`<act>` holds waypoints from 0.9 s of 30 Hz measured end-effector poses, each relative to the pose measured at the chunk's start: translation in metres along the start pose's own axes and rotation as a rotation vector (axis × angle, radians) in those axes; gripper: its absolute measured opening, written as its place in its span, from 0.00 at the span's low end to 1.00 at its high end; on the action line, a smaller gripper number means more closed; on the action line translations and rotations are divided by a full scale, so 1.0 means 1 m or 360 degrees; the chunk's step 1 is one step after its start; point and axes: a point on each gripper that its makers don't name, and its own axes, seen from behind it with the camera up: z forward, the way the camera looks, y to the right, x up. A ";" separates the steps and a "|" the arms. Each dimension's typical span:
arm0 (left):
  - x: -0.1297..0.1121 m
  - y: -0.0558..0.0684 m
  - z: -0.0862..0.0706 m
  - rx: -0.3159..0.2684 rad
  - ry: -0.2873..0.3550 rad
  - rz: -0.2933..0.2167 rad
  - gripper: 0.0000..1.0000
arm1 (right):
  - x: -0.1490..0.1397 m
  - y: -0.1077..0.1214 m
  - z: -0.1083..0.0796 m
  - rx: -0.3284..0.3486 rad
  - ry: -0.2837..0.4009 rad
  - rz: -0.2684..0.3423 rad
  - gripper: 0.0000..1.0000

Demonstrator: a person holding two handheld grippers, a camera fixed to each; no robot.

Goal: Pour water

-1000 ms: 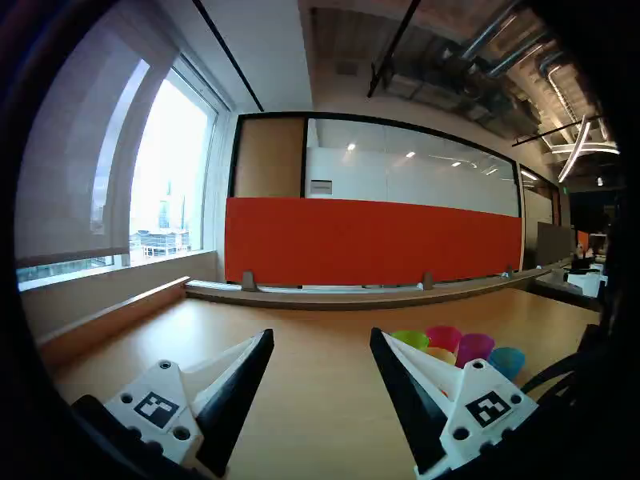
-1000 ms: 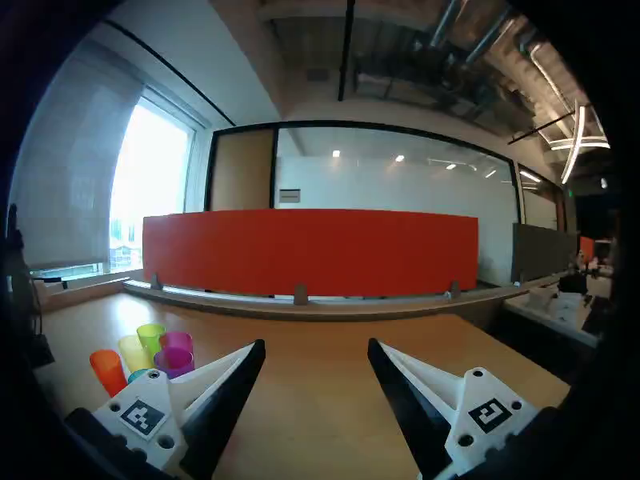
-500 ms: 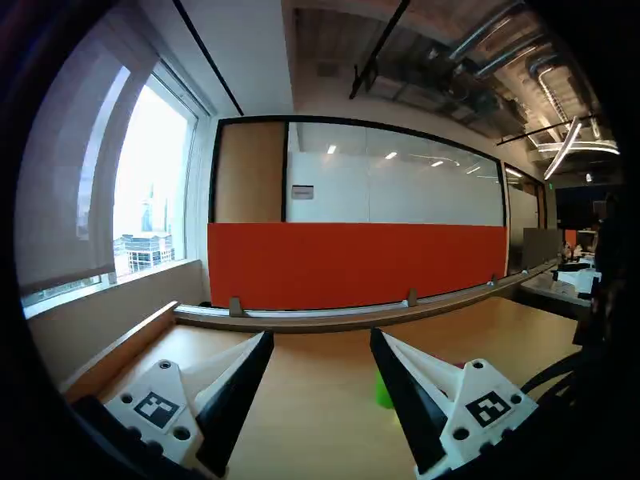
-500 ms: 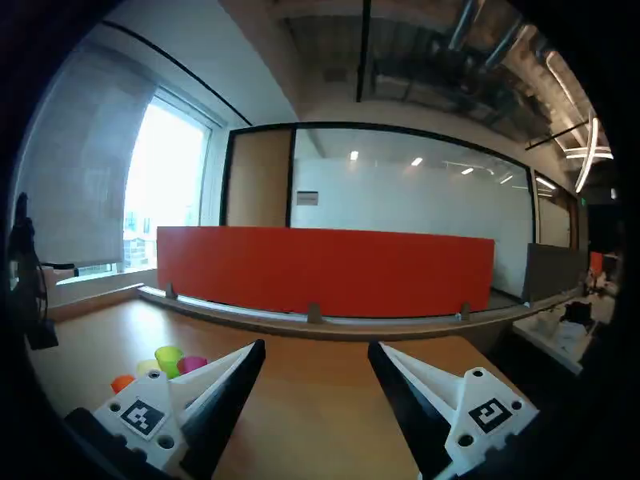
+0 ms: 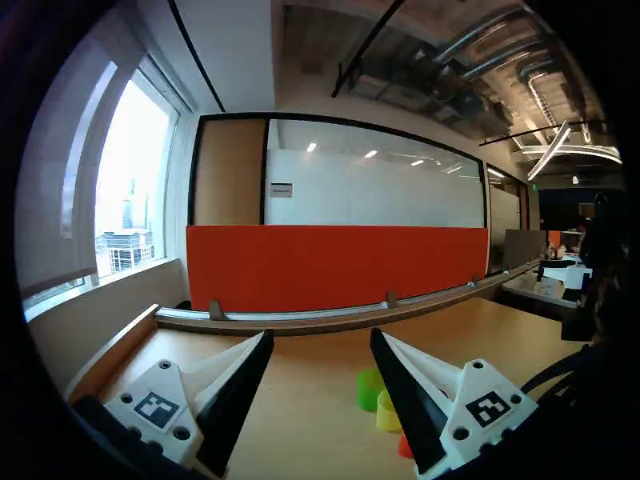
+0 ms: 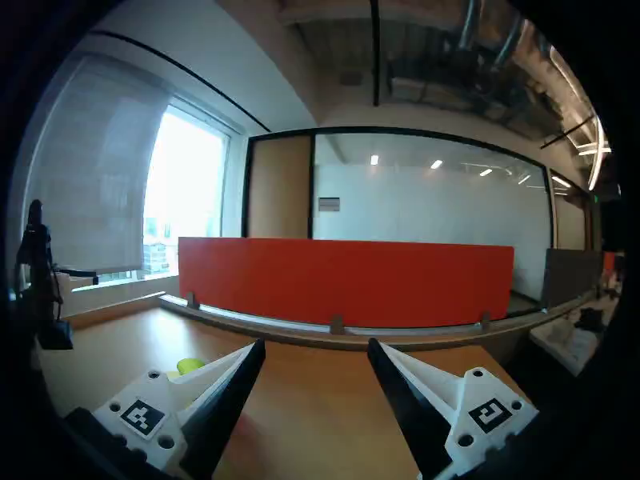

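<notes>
Currently the left tool (image 5: 321,332) hovers over the wooden tabletop (image 5: 312,432) with its fingers spread wide and nothing between them. A green cup (image 5: 369,389), a yellow cup (image 5: 386,410) and a red-orange cup (image 5: 405,446) stand close together on it, partly hidden behind one finger. The right tool (image 6: 315,342) gapes equally wide, also empty; a lime cup (image 6: 190,366) peeks, rim only, over one of its fingers

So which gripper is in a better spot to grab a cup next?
Probably the left gripper: it is open, with the green cup and yellow cup standing close beside its finger. From the open right gripper, a yellow-green cup rim peeks over one finger, off to the side.
</notes>
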 end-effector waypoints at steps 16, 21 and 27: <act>0.003 0.031 0.005 -0.0330 -0.0021 -0.0028 0.89 | 0.003 -0.073 -0.004 0.0540 -0.0020 0.0032 0.99; 0.002 0.038 0.009 -0.0411 -0.0017 -0.0047 0.88 | 0.007 -0.090 -0.002 0.0639 -0.0028 0.0035 0.99; 0.004 0.039 0.013 -0.0467 -0.0037 -0.0024 0.88 | 0.001 -0.098 0.001 0.0686 -0.0089 -0.0011 0.99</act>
